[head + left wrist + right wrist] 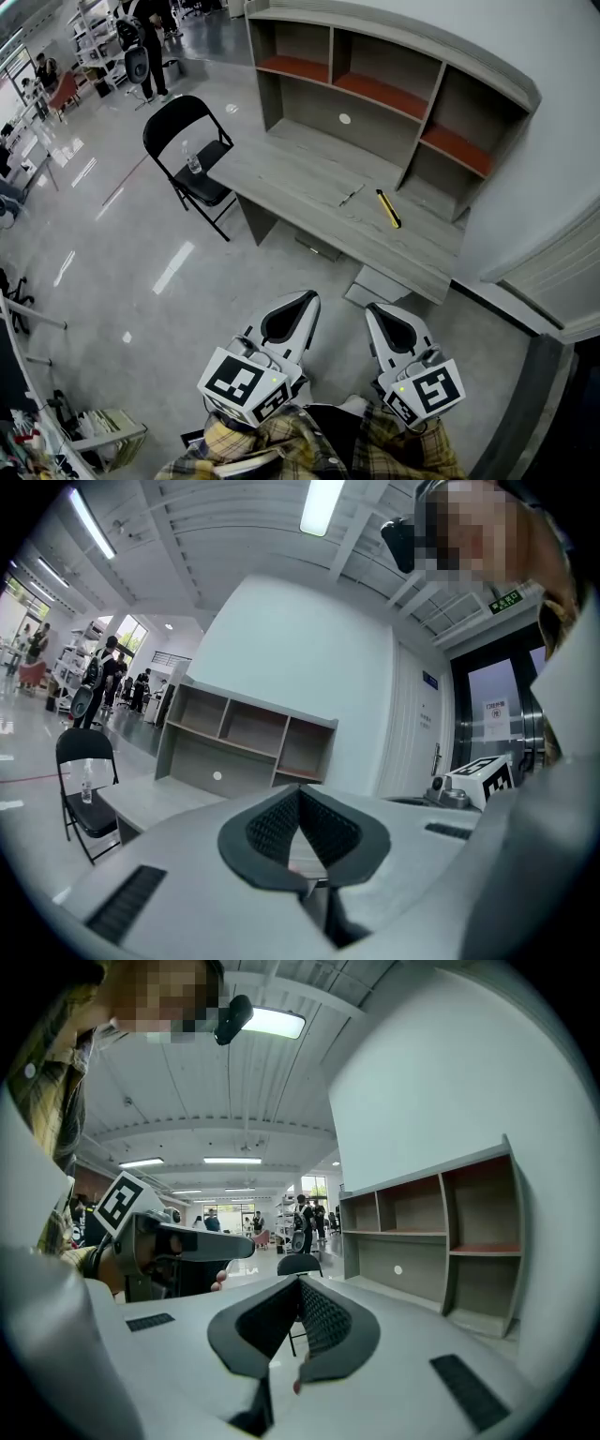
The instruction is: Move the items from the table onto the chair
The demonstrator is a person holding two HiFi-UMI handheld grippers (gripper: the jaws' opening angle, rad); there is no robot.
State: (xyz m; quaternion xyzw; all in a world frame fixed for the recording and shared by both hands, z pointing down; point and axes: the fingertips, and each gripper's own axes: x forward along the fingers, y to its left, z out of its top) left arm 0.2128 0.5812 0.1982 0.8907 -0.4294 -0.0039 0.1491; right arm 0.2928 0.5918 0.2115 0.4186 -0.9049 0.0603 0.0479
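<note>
Reaching in with the left gripper (301,300) and right gripper (380,312) as they are, jaws pressed together on nothing, you would shove the yellow tool (388,208) and thin dark piece (352,195) across the table (281,178); at the chair (178,117), the standing bottle (193,161) could topple.

We wear yellow-and-dark plaid sleeves (246,442). Our left tool (302,298) and right tool (378,311) have smooth white shells, dark grey ribbed pads (270,829) at the tips, black slotted strips (131,904) on the flanks, and a marker cube (242,382) with black-and-white squares at the near end.
</note>
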